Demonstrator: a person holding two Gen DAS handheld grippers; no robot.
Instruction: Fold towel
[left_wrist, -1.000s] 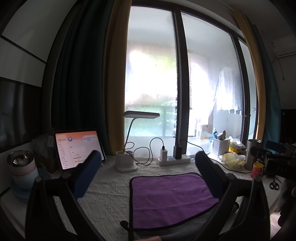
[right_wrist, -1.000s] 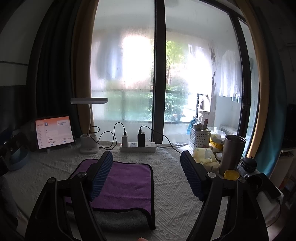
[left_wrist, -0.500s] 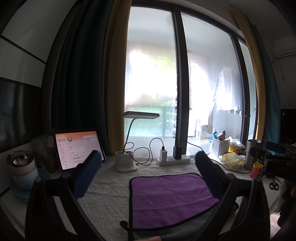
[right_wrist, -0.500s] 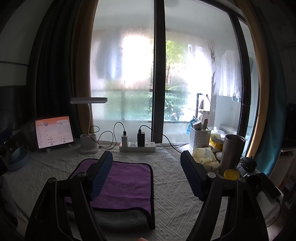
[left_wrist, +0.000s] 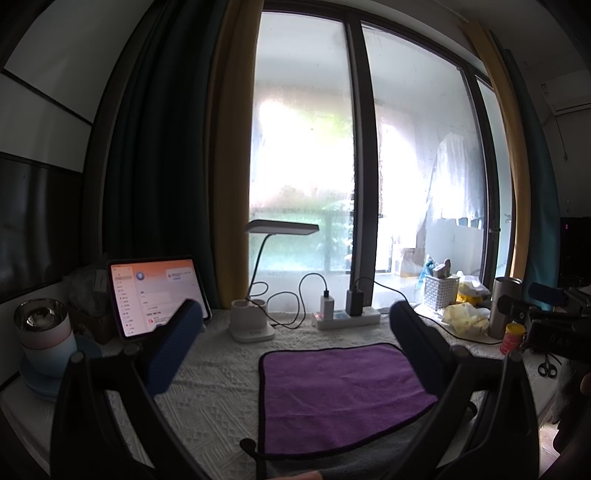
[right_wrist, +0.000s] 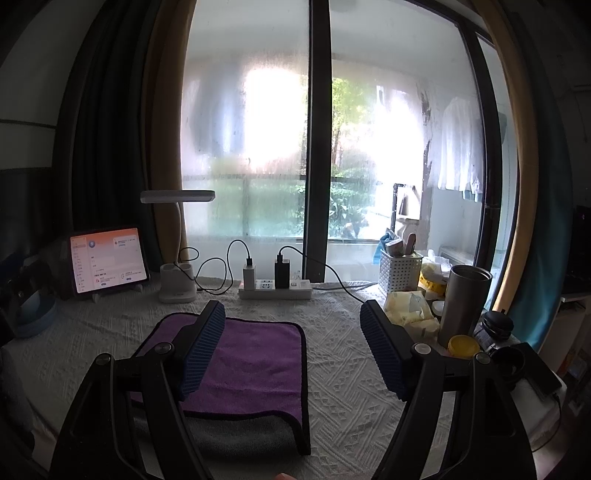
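White quilted tabletop (left_wrist: 207, 384); nothing has moved this past second.
Purple towel (left_wrist: 343, 384) at 6 o'clock, untouched; my left tongs (left_wrist: 295, 347) and right tongs (right_wrist: 293, 350) gape apart, folding unstarted.

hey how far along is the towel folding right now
Done: in the right wrist view, the purple towel with black trim looks folded once, its grey underside showing along the near edge. It lies flat on the white textured tablecloth.

In hand: nothing. The left gripper and right gripper are both open above the table, touching no cloth.

Left: probably another fold, starting with gripping an edge.
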